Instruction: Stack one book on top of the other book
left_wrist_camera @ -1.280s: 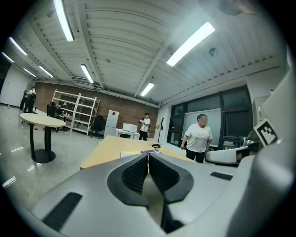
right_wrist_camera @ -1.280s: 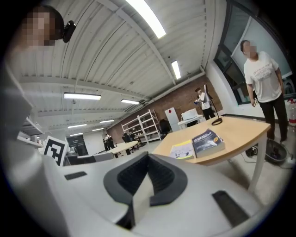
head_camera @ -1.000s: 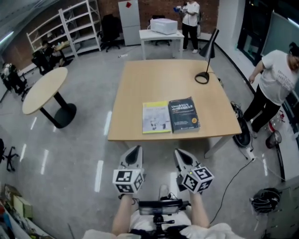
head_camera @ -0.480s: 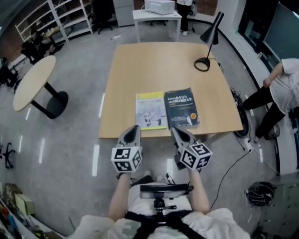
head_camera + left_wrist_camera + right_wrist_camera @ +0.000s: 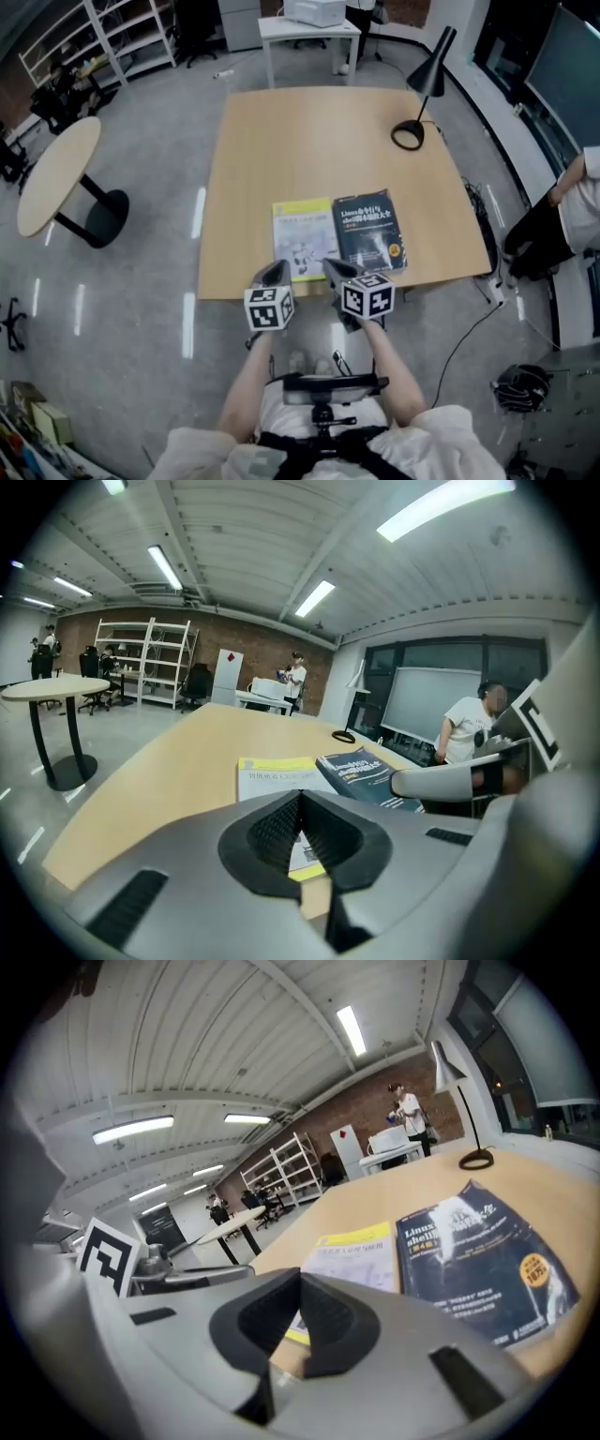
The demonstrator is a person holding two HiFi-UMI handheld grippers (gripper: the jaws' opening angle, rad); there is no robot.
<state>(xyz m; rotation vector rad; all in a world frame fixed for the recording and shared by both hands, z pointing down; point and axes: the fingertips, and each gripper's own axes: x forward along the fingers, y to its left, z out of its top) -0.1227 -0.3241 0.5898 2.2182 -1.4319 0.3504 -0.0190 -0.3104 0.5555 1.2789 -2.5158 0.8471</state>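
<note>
Two books lie side by side near the front edge of the wooden table [image 5: 300,131]: a yellow-and-white book [image 5: 305,236] on the left and a dark blue book [image 5: 370,230] on the right. My left gripper [image 5: 275,273] hangs at the table's front edge just before the yellow book [image 5: 277,775], shut and empty. My right gripper [image 5: 335,269] is beside it, over the yellow book's near right corner, also shut with nothing in it. From the right gripper view [image 5: 300,1279] the dark book [image 5: 478,1255] lies ahead to the right and the yellow book [image 5: 361,1252] straight ahead.
A black desk lamp [image 5: 417,103] stands at the table's far right. A round table [image 5: 52,173] is off to the left, a person [image 5: 572,211] stands at the right, and a white table [image 5: 305,23] and shelves are at the back. A cable runs on the floor at right.
Both grippers have come forward and down from in front of my body to the table's near edge by the books. Their jaws stayed shut. The books have not moved.
</note>
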